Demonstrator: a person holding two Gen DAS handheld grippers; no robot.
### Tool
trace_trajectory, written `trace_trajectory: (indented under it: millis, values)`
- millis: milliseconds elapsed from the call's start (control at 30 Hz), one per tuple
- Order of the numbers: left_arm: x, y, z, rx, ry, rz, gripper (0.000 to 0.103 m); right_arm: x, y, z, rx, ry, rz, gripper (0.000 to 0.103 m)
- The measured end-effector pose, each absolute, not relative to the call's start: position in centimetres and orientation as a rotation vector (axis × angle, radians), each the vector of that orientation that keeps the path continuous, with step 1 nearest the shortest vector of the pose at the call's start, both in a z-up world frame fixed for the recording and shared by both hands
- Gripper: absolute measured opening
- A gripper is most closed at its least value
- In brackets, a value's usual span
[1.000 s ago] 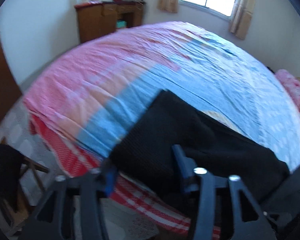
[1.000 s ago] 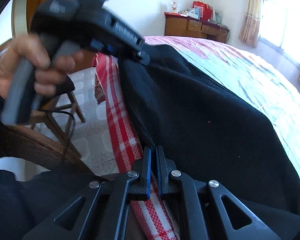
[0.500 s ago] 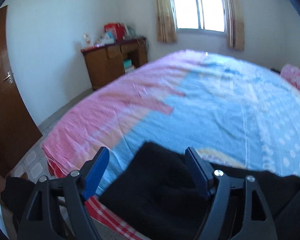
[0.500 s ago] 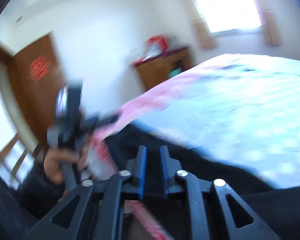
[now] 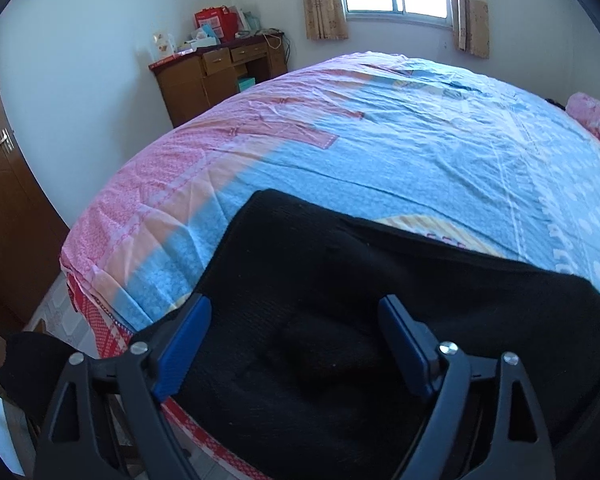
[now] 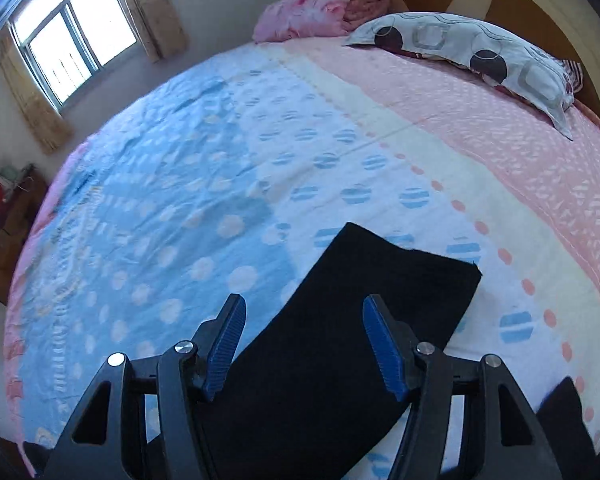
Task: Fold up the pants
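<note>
Both sets of jaws spread wide, gripping nothing — left gripper [image 5: 294,334] and right gripper [image 6: 304,338] over black pants [image 5: 340,320] lying at near bed edge, hem [image 6: 404,246] square on sheet — beyond, broad bedspread [image 6: 220,168], pillow [image 6: 472,52], dresser [image 5: 220,76].

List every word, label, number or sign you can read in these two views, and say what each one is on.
No text can be read in either view.
Red boxes on the wooden desk: printing present, too small and blurred to read.
Bedsheet: dark red marks on a yellow patch beside the black pants, partly hidden, unreadable.
Left gripper and right gripper: no markings visible.
</note>
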State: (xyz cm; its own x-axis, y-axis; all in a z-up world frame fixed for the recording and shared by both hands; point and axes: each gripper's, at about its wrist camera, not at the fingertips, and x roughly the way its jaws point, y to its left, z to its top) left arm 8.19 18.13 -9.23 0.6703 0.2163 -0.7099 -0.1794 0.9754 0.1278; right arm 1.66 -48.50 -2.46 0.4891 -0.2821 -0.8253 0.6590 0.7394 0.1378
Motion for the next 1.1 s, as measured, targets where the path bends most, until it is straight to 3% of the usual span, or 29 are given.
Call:
trace_trajectory:
  millis: [400,433,467,533,567,767,1100]
  values:
    - [8.5,18.1,-9.4,0.042,0.811,0.212,0.094,8.5,-50.2,-8.2,0.3,1.062,-0.916,0.059]
    - [8.5,18.1,-9.4,0.042,0.812,0.209,0.094,8.5,-50.1,-8.1,0.305,1.061,-0.918,0.046]
    - [8.5,18.2,-9.4,0.041,0.813,0.207,0.094,8.4,-50.1,-8.0,0.32,1.059,-0.914,0.025]
    - [8.5,18.2,-9.4,0.037,0.814,0.201,0.094,7.6,-50.6,-7.6,0.36,1.054,-0.921,0.008]
    - [8.5,18.2,-9.4,0.037,0.813,0.2,0.094,6.9,-51.1,-7.5,0.407,1.048,-0.903,0.006]
    - [8.5,18.2,-9.4,0.04,0.811,0.201,0.096,1.6,-52.5,-5.5,0.625,0.924,-0.717,0.005]
    - [8.7,18.2,-9.4,0.031,0.821,0.203,0.099,-7.7,-49.9,2.6,0.678,0.564,-0.433,0.005]
